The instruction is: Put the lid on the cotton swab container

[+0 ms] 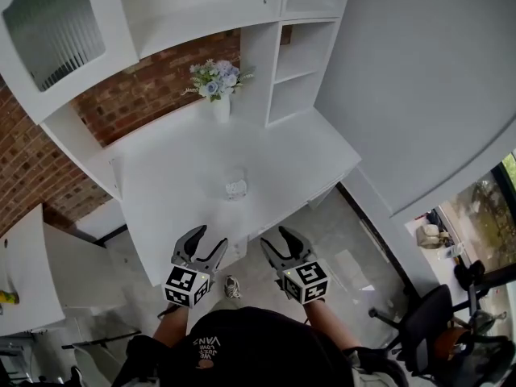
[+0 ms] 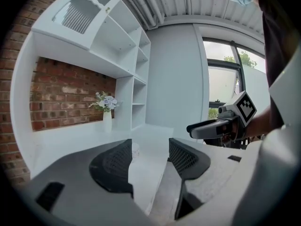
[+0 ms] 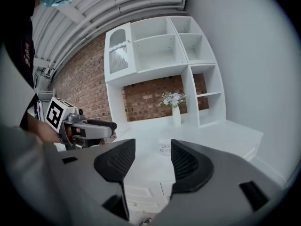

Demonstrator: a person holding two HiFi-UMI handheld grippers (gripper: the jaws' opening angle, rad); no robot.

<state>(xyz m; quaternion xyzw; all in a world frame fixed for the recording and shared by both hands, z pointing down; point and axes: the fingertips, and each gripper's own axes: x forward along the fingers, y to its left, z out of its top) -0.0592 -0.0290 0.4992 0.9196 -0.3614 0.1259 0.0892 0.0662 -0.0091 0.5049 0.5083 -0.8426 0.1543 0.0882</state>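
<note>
A small clear cotton swab container point(image 1: 235, 187) stands near the middle of the white desk point(image 1: 306, 156); I cannot make out a separate lid. It shows in the right gripper view point(image 3: 164, 148) between the jaws, far off. In the left gripper view it point(image 2: 136, 150) peeks out beside the left jaw. Both grippers hover over the floor short of the desk's front edge. My left gripper point(image 1: 208, 244) is open and empty, and my right gripper point(image 1: 280, 244) is open and empty too. Each appears in the other's view: the right gripper point(image 2: 207, 128), the left gripper point(image 3: 106, 126).
A white vase of flowers point(image 1: 219, 87) stands at the back of the desk against the brick wall. White shelf compartments point(image 1: 300, 63) rise at the back right. An office chair point(image 1: 435, 321) stands on the floor to the right.
</note>
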